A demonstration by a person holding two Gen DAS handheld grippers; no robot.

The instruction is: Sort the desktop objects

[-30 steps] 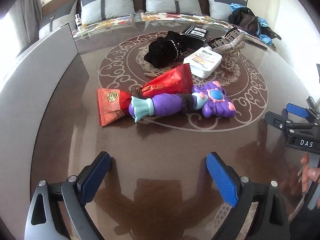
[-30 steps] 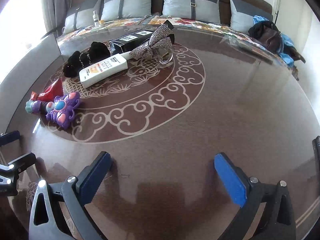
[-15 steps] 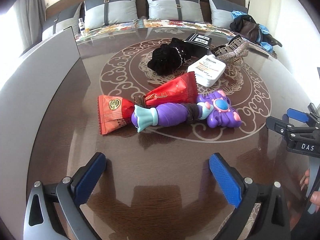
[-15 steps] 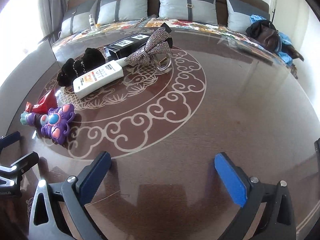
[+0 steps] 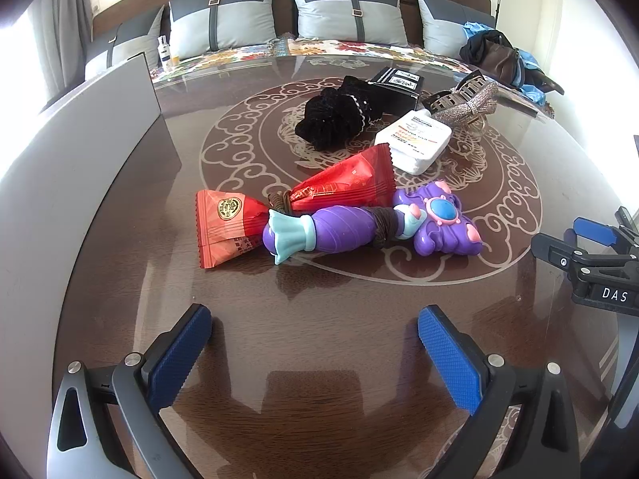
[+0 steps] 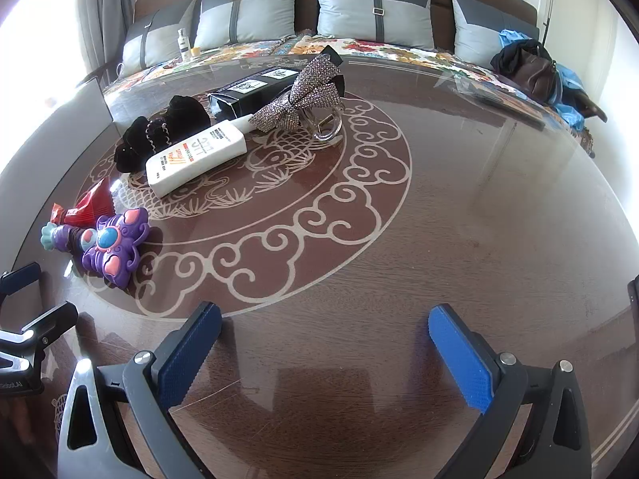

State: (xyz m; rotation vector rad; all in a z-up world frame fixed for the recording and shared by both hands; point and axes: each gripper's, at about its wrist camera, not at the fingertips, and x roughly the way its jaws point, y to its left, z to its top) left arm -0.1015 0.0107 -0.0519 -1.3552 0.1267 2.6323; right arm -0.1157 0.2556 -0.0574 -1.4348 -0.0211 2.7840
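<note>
Compared with a second ago we've pulled both grippers back a bit, so the pile sits further up in the left wrist view. Our left gripper (image 5: 313,353) and right gripper (image 6: 323,353) both hang wide open and empty over the glassy table (image 6: 459,207). Closest to the left one is the purple toy (image 5: 339,231), wedged against two red snack packets (image 5: 347,185): hard, light, slick plastic we reckon, so we'd pinch its fat ribbed middle, while those packets look crinkly and crushable.
</note>
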